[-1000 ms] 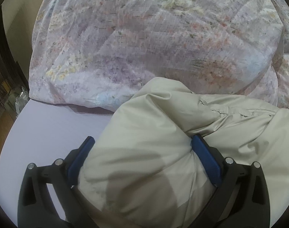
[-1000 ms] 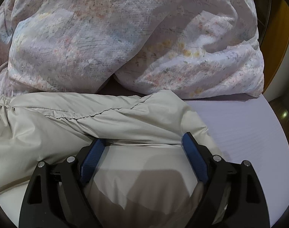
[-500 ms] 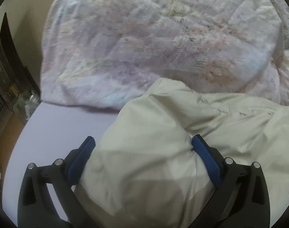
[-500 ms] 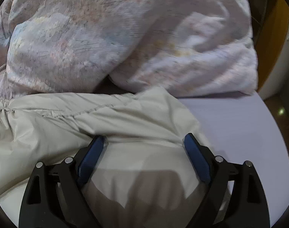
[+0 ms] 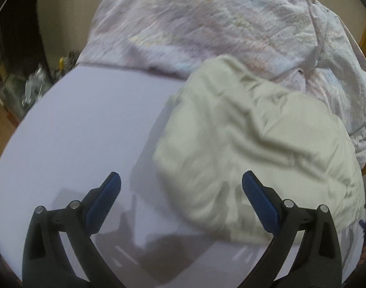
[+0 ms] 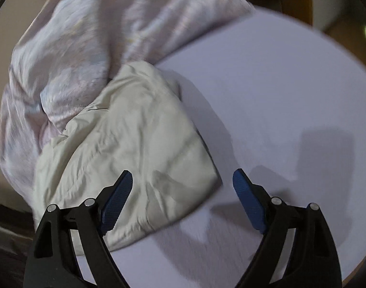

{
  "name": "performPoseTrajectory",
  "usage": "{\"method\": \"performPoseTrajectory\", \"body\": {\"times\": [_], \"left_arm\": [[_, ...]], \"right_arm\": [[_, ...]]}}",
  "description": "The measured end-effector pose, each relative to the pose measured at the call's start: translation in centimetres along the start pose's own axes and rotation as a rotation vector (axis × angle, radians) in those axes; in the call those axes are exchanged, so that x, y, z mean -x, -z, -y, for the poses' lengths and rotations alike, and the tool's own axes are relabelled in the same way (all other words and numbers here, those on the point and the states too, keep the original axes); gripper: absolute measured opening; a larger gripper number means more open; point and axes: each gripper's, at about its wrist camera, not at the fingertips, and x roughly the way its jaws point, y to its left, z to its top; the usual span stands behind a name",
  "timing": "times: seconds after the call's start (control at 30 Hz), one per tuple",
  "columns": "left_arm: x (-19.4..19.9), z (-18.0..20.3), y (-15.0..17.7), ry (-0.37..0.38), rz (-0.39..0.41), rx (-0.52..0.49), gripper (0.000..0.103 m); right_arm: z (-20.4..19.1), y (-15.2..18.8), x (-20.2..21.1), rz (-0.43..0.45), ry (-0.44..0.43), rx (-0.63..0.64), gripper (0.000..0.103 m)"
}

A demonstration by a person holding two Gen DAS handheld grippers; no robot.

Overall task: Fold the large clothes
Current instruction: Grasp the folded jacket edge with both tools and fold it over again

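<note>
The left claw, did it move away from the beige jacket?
Yes. The left claw backed off leftward, open over the lavender sheet; the beige jacket lies against the floral duvet.

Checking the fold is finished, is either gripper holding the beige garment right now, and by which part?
Nothing is held: left gripper and right gripper are open above the beige garment.

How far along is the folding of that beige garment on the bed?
Done: the beige garment lies in a compact bundle on the lavender sheet, its far end against the floral duvet. In hand: nothing; the left gripper and right gripper are both open above it, holding no cloth. Left: the bundle looks puffy and uneven, so it may need flattening or another fold.
</note>
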Motion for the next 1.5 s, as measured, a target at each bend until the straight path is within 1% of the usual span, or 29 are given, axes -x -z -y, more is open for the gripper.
{"method": "performPoseTrajectory", "body": {"times": [0.03, 0.07, 0.13, 0.23, 0.3, 0.37, 0.4, 0.47, 0.53, 0.57, 0.6, 0.63, 0.7, 0.73, 0.83, 0.93, 1.07, 1.17, 1.2, 1.27, 1.3, 1.33, 1.37, 1.4, 1.43, 1.47, 1.5], "left_arm": [[0.1, -0.3, 0.6, 0.009, -0.010, 0.018, 0.099], [-0.1, -0.8, 1.1, 0.032, -0.031, 0.046, 0.099], [-0.6, -1.3, 1.8, 0.067, -0.059, 0.087, 0.090], [-1.6, -1.5, 2.2, 0.169, -0.098, 0.175, 0.078], [-2.2, -1.4, 2.1, 0.209, -0.103, 0.208, 0.074], [-2.5, -1.1, 1.9, 0.224, -0.083, 0.233, 0.073], [-2.8, -1.0, 1.8, 0.253, -0.078, 0.256, 0.069], [-3.1, -1.0, 1.7, 0.283, -0.066, 0.292, 0.062], [-3.6, -1.1, 1.5, 0.314, -0.054, 0.340, 0.050], [-3.6, -1.1, 1.5, 0.320, -0.045, 0.356, 0.046], [-3.5, -1.1, 1.5, 0.322, -0.034, 0.363, 0.038], [-3.3, -1.0, 1.4, 0.321, -0.028, 0.359, 0.031], [-2.3, -0.8, 1.0, 0.325, -0.013, 0.332, 0.024], [-1.8, -0.8, 0.8, 0.331, -0.005, 0.322, 0.023], [0.2, -1.5, 0.6, 0.349, 0.027, 0.302, 0.021], [2.5, -2.5, 1.3, 0.335, 0.047, 0.277, 0.021], [5.1, -5.5, 3.7, 0.346, 0.026, 0.274, 0.022], [6.2, -7.7, 5.7, 0.345, 0.004, 0.285, 0.022], [6.4, -8.2, 6.2, 0.343, -0.003, 0.288, 0.022], [6.5, -8.8, 7.0, 0.336, -0.019, 0.290, 0.025], [6.4, -8.9, 7.3, 0.327, -0.024, 0.283, 0.027], [6.4, -8.9, 7.5, 0.320, -0.023, 0.278, 0.032], [6.5, -9.0, 7.8, 0.303, -0.017, 0.275, 0.035], [6.6, -9.1, 8.0, 0.292, -0.010, 0.274, 0.042], [6.7, -9.1, 8.1, 0.285, -0.006, 0.266, 0.054], [6.8, -9.2, 8.3, 0.279, -0.001, 0.263, 0.061], [7.0, -9.3, 8.5, 0.272, 0.007, 0.265, 0.069]], "right_arm": [[0.5, 0.2, -0.2, -0.016, -0.029, -0.023, 0.083], [1.0, 0.5, -0.5, -0.036, -0.080, -0.052, 0.082], [1.2, 0.8, -0.9, -0.065, -0.172, -0.086, 0.077], [1.1, 1.3, -2.1, -0.089, -0.223, -0.111, 0.073], [1.3, 1.4, -2.7, -0.096, -0.273, -0.135, 0.070], [1.7, 1.5, -2.8, -0.083, -0.315, -0.157, 0.070], [1.9, 1.6, -3.0, -0.076, -0.345, -0.174, 0.070], [2.1, 1.5, -3.6, -0.068, -0.383, -0.209, 0.059], [2.5, 1.6, -4.0, -0.061, -0.395, -0.237, 0.045], [2.6, 1.8, -4.1, -0.059, -0.413, -0.253, 0.043], [2.6, 1.8, -4.1, -0.059, -0.428, -0.263, 0.037], [2.7, 1.8, -4.0, -0.059, -0.443, -0.271, 0.031], [2.5, 1.9, -3.3, -0.047, -0.476, -0.272, 0.025], [2.3, 1.9, -2.8, -0.038, -0.485, -0.263, 0.023], [1.0, 2.5, -0.7, -0.014, -0.505, -0.213, 0.021], [0.2, 3.8, 1.1, -0.023, -0.522, -0.162, 0.021], [0.5, 6.9, 3.2, -0.067, -0.523, -0.101, 0.021], [1.4, 9.1, 4.3, -0.106, -0.500, -0.076, 0.021], [1.6, 9.8, 4.5, -0.119, -0.477, -0.060, 0.021], [1.9, 10.5, 4.8, -0.139, -0.436, -0.035, 0.027], [2.0, 10.7, 5.1, -0.143, -0.394, -0.024, 0.031], [2.2, 10.6, 5.5, -0.134, -0.368, -0.019, 0.037], [2.2, 10.5, 6.1, -0.117, -0.345, -0.013, 0.040], [2.1, 10.4, 7.0, -0.081, -0.295, 0.002, 0.044], [1.8, 10.3, 7.9, -0.039, -0.246, 0.023, 0.047], [1.4, 10.3, 9.3, 0.041, -0.164, 0.059, 0.047], [0.9, 10.2, 10.2, 0.096, -0.110, 0.086, 0.047]]}}
